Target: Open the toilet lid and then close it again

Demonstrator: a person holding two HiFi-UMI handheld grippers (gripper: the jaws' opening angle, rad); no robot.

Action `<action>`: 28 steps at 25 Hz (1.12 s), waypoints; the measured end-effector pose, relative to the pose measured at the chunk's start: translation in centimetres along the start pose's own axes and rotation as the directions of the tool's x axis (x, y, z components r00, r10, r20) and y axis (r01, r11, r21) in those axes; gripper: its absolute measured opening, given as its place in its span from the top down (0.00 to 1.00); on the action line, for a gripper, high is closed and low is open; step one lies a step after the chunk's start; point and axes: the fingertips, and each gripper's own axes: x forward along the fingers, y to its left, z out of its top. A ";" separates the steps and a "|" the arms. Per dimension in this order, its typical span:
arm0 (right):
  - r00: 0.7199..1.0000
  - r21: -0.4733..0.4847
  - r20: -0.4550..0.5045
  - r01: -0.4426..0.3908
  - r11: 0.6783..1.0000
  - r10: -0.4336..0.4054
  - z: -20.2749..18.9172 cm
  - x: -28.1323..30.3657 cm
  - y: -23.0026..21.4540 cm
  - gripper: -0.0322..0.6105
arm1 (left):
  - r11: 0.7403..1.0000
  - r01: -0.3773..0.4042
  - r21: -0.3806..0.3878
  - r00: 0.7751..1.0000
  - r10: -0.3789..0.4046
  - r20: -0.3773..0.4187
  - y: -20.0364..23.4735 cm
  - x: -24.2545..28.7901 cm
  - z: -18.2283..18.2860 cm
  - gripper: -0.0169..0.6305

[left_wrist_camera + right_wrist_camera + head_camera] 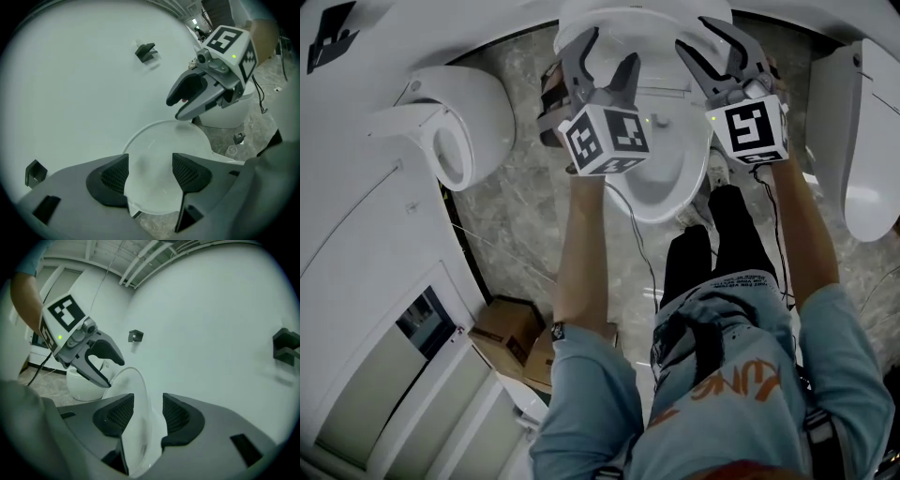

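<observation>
The white toilet [661, 183] stands at the top middle of the head view, with its lid [642, 17] raised against the wall. My left gripper [609, 56] is open in front of the lid's left part. The rounded lid [159, 154] shows between and beyond its pads, which do not press on it. My right gripper [712, 47] is open at the lid's right side. The lid's thin edge [136, 394] runs between the dark pads, close to the left one and apart from the right one. Each gripper shows in the other's view: the right gripper [187, 103] and the left gripper [105, 364].
Another toilet [455, 131] stands at the left and a third [862, 150] at the right. Cardboard boxes [511, 333] lie on the marble floor by my left arm. Cables run over the floor. Small dark brackets [145, 50] stick out of the white wall.
</observation>
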 end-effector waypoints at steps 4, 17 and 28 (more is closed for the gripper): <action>1.000 0.017 -0.025 0.015 1.000 -0.015 -2.0 -4.4 2.8 0.63 | 0.998 0.057 -0.016 0.998 -0.057 0.008 -5.1 -3.6 -3.8 0.50; 0.911 0.093 -0.254 -0.310 0.946 0.324 -15.1 -12.6 27.1 0.61 | 0.918 0.392 -0.066 0.914 -0.396 -0.086 -27.0 -13.1 -20.3 0.50; 0.647 0.071 -0.373 -0.695 0.716 0.665 -23.4 -16.5 42.6 0.45 | 0.750 0.659 -0.058 0.736 -0.658 -0.158 -41.8 -17.0 -29.7 0.45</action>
